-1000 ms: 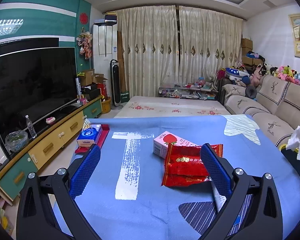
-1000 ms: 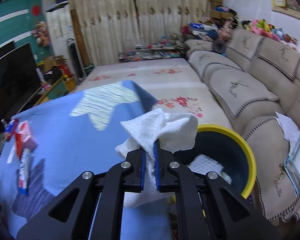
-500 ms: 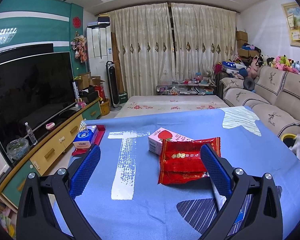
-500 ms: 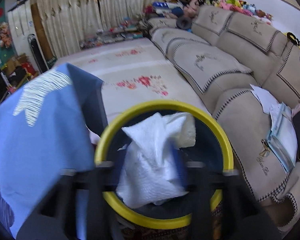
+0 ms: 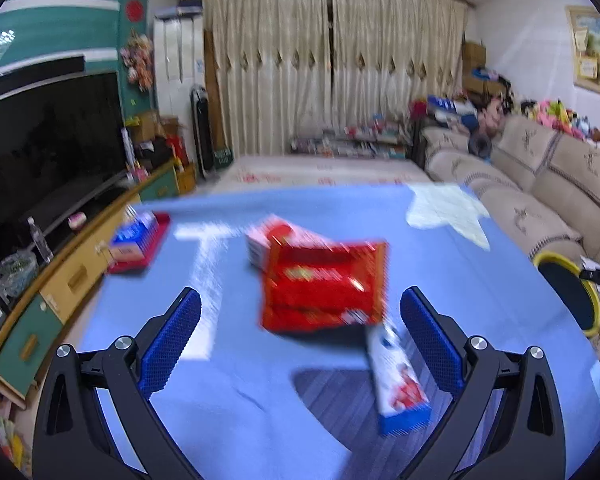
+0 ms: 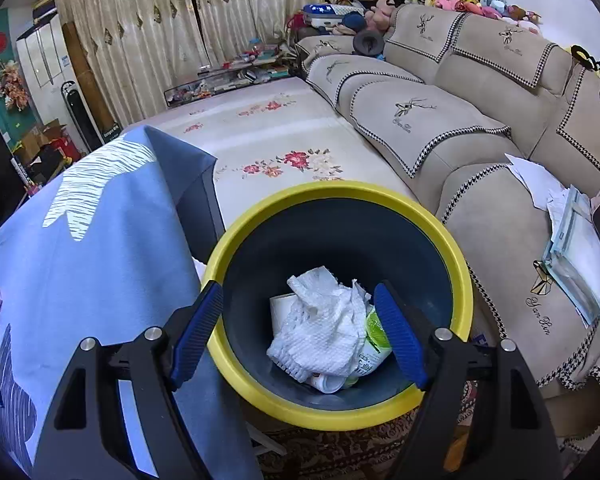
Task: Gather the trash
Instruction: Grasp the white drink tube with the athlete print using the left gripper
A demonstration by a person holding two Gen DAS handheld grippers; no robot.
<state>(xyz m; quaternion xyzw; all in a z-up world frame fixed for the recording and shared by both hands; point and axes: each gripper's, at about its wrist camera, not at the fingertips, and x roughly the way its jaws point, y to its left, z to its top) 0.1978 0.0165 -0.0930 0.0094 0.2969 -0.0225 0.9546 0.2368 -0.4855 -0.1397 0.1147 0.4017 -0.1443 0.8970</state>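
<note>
My right gripper (image 6: 298, 338) is open and empty over the yellow-rimmed dark bin (image 6: 456, 248) beside the table. A crumpled white paper towel (image 6: 324, 320) lies inside the bin on other trash. My left gripper (image 5: 300, 344) is open and empty above the blue tablecloth (image 5: 228, 412). Ahead of it lie a red snack wrapper (image 5: 324, 288), a pink carton (image 5: 268, 236) behind it, and a small white and blue packet (image 5: 396, 384) near the right finger. The bin also shows at the right edge of the left wrist view (image 5: 568, 292).
A blue tissue pack on a red tray (image 5: 136, 240) sits at the table's far left. A beige sofa (image 6: 480, 128) with papers (image 6: 572, 232) runs along the right, next to the bin. A TV and low cabinet (image 5: 40, 272) stand left of the table.
My right gripper has moved over the bin, opened and dropped the white paper towel into it. My left gripper has moved closer to the red wrapper, still open.
</note>
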